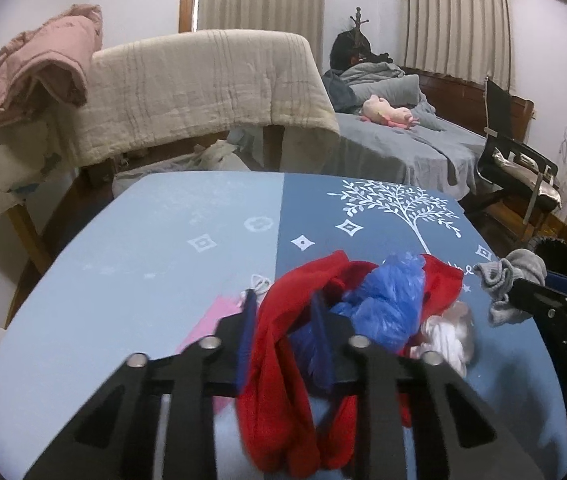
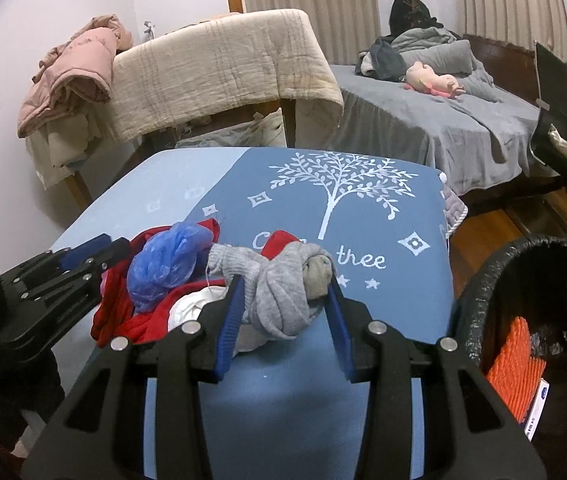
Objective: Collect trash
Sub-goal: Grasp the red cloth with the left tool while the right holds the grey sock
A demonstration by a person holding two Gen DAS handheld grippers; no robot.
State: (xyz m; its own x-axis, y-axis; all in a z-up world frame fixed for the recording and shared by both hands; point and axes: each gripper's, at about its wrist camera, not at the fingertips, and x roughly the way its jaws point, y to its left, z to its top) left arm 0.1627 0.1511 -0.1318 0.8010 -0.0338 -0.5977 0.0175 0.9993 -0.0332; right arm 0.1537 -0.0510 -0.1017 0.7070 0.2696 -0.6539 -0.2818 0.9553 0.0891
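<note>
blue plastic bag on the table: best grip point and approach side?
Grip the blue plastic bag at its puffed upper bunch, coming from above on the near side. It sits crumpled atop the red cloth, which wraps its lower edges, so a low pinch would likely catch cloth too. The gray sock held by the right gripper crowds its right side.

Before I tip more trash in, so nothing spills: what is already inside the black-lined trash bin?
Inside the black-lined trash bin, an orange ridged item leans against the near wall, with a white printed carton beside it. The bottom is dark, and whatever lies beneath them is hidden.
</note>
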